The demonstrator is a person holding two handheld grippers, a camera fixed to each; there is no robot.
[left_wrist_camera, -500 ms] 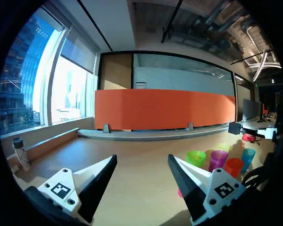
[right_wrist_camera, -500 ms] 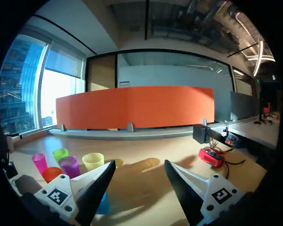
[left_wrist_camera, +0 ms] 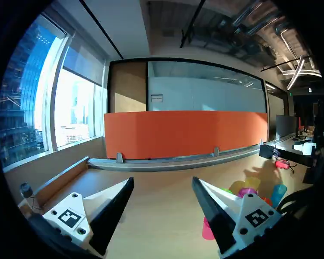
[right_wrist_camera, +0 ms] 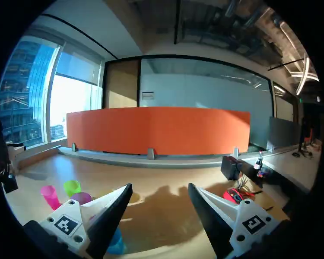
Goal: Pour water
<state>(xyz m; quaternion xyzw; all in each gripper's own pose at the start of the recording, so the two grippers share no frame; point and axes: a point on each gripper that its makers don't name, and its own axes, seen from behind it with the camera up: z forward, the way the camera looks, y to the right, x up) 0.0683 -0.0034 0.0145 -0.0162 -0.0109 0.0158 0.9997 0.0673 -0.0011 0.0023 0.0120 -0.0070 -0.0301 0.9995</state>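
Several coloured plastic cups stand together on the wooden table (left_wrist_camera: 162, 216). In the left gripper view they sit low on the right: a pink cup (left_wrist_camera: 207, 228) beside the right finger, a purple cup (left_wrist_camera: 247, 192), a yellow cup (left_wrist_camera: 252, 182) and a blue cup (left_wrist_camera: 277, 192). In the right gripper view they sit low on the left: the pink cup (right_wrist_camera: 49, 196), a green cup (right_wrist_camera: 72, 187), the purple cup (right_wrist_camera: 81, 197) and the blue cup (right_wrist_camera: 115, 241) partly behind the left finger. My left gripper (left_wrist_camera: 162, 179) is open and holds nothing. My right gripper (right_wrist_camera: 160, 186) is also open and holds nothing. Both hover above the table.
An orange partition (right_wrist_camera: 157, 129) runs along the table's far edge. A red device (right_wrist_camera: 235, 195) with cables, a black box (right_wrist_camera: 231, 166) and a small bottle (right_wrist_camera: 259, 164) lie at the right. Tall windows (left_wrist_camera: 71, 108) line the left side.
Both views have lifted and tilted up. The cups now sit lower in each view and are more hidden behind the fingers. Both grippers stay open.
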